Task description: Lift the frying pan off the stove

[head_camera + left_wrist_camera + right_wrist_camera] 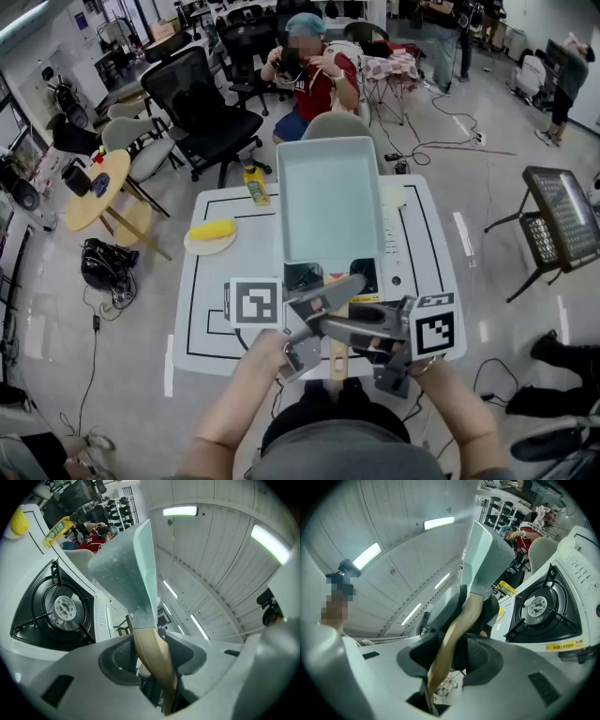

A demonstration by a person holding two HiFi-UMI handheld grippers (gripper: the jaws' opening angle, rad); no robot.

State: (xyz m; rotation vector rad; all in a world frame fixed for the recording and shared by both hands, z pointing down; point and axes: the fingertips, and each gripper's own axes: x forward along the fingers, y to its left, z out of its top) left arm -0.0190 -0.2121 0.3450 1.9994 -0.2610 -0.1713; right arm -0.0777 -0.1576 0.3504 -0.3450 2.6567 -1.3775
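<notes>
The pale green square frying pan [330, 202] is hanging clear above the white gas stove [61, 605] at the table's near side, so the lift is looking done. The left gripper [150, 654] and right gripper [452, 658] are both clenching its wooden handle [337, 356].

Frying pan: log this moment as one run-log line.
frying pan: lifted clear of stove | handle: held by both grippers | left gripper: shut on handle | right gripper: shut on handle
</notes>
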